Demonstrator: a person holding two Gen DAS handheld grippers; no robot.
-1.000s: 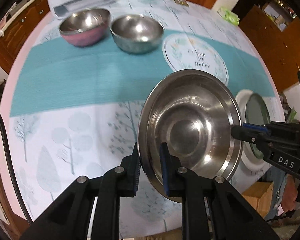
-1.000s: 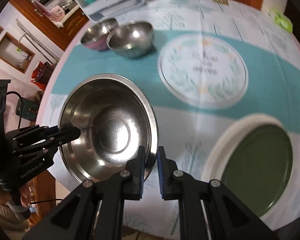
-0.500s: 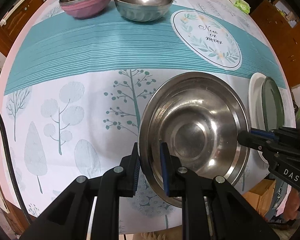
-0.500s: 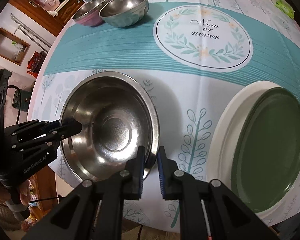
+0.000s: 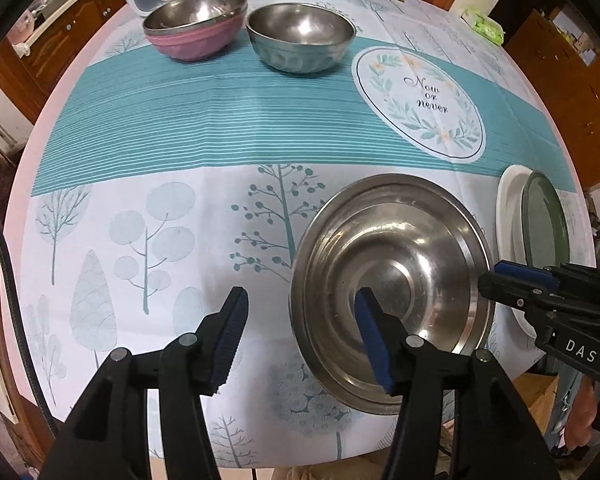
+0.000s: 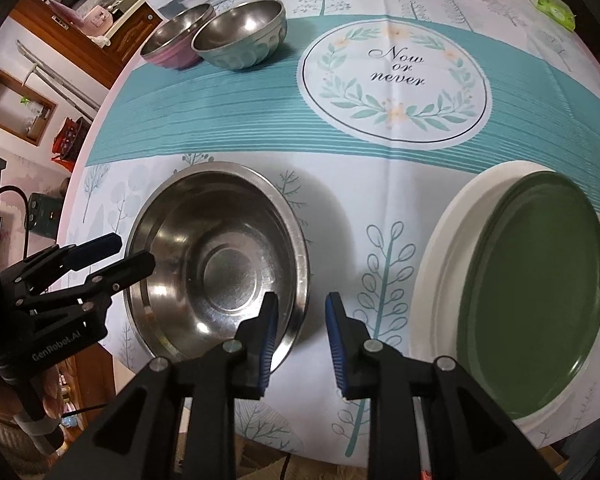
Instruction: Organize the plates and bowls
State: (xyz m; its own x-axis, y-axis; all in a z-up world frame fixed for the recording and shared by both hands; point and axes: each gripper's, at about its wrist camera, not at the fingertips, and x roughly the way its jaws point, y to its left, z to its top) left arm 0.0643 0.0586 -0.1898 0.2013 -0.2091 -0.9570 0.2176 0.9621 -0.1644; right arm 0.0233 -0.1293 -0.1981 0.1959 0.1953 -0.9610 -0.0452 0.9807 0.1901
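1. Left wrist view: my left tool (image 5: 300, 332) is spread wide and holds nothing. One finger sits inside the steel basin (image 5: 392, 292), the other outside its left rim. The basin lies flat on the tabletop (image 5: 180, 128), lower right of frame. Pink bowl (image 5: 196, 26) and steel bowl (image 5: 300, 36) sit upper centre, just beside each other. The right tool's tips reach the basin's right edge from the frame's right side.

2. Right wrist view: my right tool (image 6: 300, 320) is parted moderately, gripping nothing, straddling the basin's near-right rim. Green plate (image 6: 532, 292) rests on the white plate (image 6: 440, 240), right of frame, apart from the basin.

3. Risks, as I judge them:
   - One finger of each tool is inside the rim; pulling back carelessly could hook it and drag or tip the basin.
   - The basin sits near the tabletop's front edge; a nudge could send it off.
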